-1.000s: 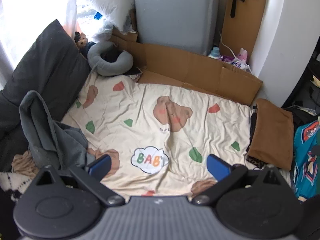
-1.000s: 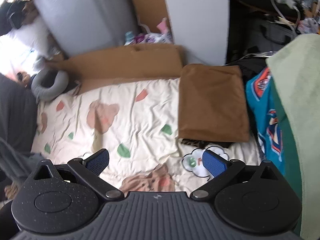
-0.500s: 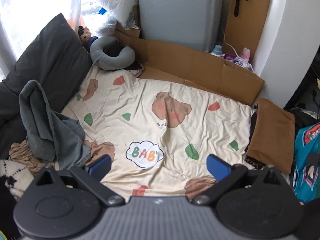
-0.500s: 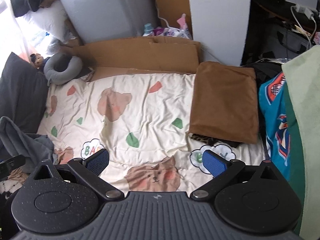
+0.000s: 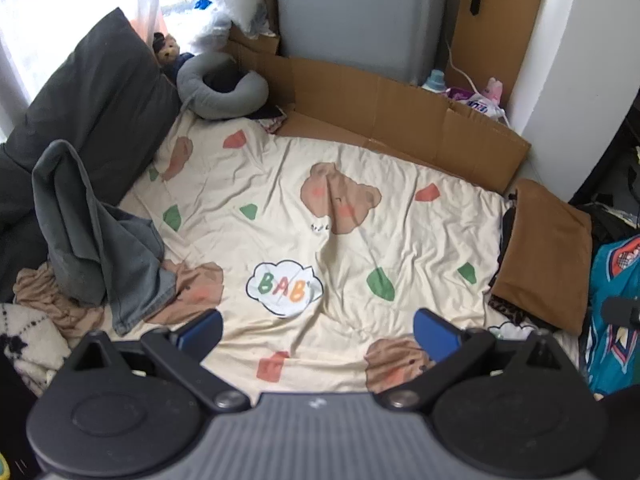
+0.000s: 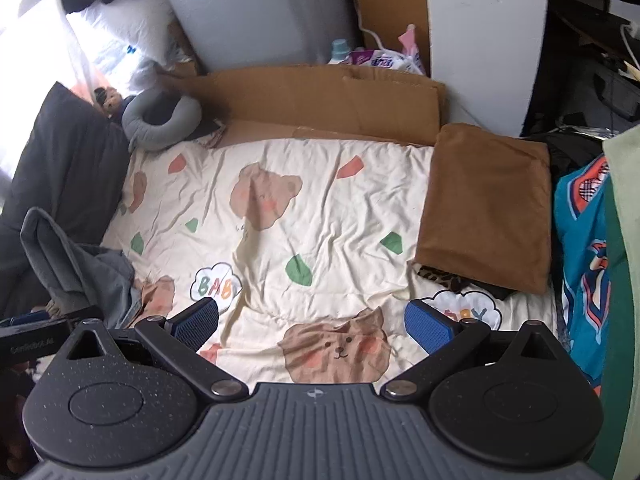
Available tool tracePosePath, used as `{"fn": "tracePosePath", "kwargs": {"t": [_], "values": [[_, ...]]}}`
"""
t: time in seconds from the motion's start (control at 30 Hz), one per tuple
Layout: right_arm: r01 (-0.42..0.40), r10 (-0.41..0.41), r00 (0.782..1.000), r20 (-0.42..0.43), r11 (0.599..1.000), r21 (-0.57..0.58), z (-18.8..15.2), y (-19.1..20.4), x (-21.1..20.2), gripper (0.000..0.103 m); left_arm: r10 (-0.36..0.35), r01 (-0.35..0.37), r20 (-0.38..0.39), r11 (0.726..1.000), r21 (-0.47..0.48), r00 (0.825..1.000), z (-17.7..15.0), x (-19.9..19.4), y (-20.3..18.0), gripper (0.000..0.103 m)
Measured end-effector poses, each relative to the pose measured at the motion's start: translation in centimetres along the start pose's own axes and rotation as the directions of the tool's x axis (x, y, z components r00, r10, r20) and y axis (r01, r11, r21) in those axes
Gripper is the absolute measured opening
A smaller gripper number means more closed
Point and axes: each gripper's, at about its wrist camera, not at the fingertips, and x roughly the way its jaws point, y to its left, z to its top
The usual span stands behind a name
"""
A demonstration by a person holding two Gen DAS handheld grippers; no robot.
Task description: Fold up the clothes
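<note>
A: Grippers first. Left gripper [image 5: 318, 330] has its jaws spread wide with nothing between the blue pads [image 5: 200, 328], hanging over the lower middle of the bear-print sheet [image 5: 360, 160].
B: Right gripper [image 6: 312, 326]?
A: Same, jaws wide apart and empty, low centre of its frame above a bear face on the sheet.
B: Clothes?
A: Grey garment [image 5: 92, 240] sits crumpled in a heap at the left edge, partly on the sheet, against the dark pillow [image 5: 92, 92]. Tan cloth [image 5: 44, 300] lies beside it at lower left. Folded brown garment [image 6: 488, 204] lies flat at the right side of the sheet, on top of a leopard-print piece [image 6: 438, 278].
B: Anything else?
A: Teal printed fabric [image 6: 580, 240] at far right, grey neck pillow [image 5: 222, 84] upper left, cardboard [image 5: 400, 120] along the top edge of the sheet.
</note>
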Motion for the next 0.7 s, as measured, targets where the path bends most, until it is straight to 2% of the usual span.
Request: {"fn": "tracePosePath", "kwargs": {"t": [0.23,0.7], "values": [[0.002,-0.003,1.0,-0.013,0.997,-0.071,-0.1,1.1,0.3,0.102,0.011,-0.012,-0.013,1.0,-0.026,1.0,-0.2,0.3,0.0,0.102],[-0.028,0.025,0.999,-0.04,0.997,-0.077,0.1,1.5,0.8,0.102,0.055,-0.055,-0.015,0.998,0.003,0.998,-0.2,0.4,-0.5,0.102]]}}
